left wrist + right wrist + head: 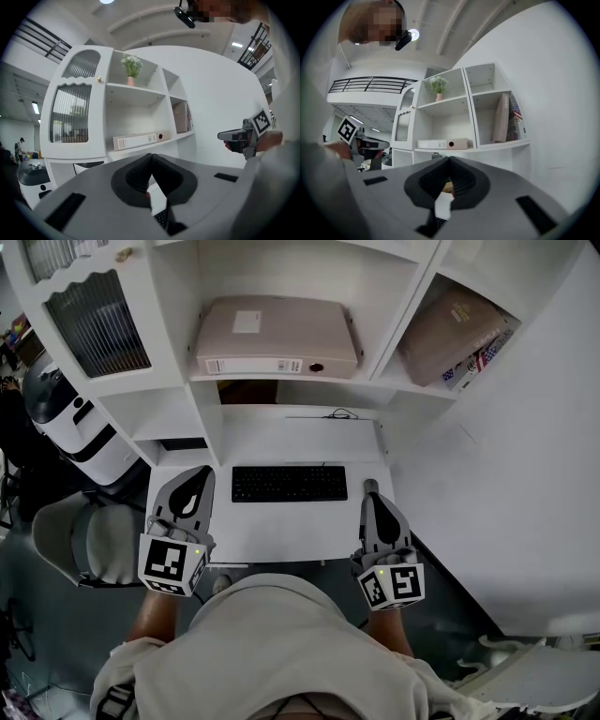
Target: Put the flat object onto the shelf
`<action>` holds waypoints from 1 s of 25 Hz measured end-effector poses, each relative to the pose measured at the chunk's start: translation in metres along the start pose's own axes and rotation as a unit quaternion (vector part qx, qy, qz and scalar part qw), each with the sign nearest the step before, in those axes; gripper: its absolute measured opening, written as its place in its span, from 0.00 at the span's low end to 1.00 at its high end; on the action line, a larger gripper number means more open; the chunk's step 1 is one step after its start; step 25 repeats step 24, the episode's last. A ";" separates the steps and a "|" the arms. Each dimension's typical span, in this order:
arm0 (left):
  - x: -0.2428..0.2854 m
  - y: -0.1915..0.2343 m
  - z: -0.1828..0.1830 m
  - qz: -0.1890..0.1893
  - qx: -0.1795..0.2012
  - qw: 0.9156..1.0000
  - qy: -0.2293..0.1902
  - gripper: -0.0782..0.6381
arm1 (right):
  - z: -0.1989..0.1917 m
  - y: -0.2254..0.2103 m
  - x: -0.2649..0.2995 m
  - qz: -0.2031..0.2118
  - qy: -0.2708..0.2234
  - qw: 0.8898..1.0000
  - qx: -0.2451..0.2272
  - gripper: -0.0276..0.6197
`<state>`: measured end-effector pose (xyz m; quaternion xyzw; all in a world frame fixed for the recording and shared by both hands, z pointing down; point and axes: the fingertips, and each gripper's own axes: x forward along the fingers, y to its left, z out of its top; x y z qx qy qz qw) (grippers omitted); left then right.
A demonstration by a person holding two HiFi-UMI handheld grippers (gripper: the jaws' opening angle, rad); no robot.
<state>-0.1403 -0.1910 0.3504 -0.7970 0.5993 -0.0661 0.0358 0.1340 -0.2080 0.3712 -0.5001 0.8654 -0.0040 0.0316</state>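
The binder (277,334) is lying on the shelf (281,379), seemingly done, with the left tool (195,476) and right tool (371,491) hovering closed, empty.

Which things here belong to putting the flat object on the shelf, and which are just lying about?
Job in hand: binder, lying flat on the shelf; left gripper and right gripper, both shut and empty.
Lying about: keyboard; folder in the right compartment; potted plant; chair.

Head view looks down; both gripper views face shelf (178,324).
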 end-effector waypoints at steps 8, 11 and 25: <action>-0.011 0.011 -0.014 0.003 -0.017 1.000 0.003 0.11 | 0.001 0.014 0.002 0.005 0.001 1.000 -0.003 0.05; -0.013 0.015 -0.017 0.004 -0.018 1.000 0.006 0.11 | 0.001 0.018 0.003 0.006 0.004 1.000 -0.004 0.05; -0.018 0.019 -0.023 -0.002 -0.015 1.000 0.013 0.11 | -0.002 0.027 0.006 0.008 0.002 1.000 -0.004 0.05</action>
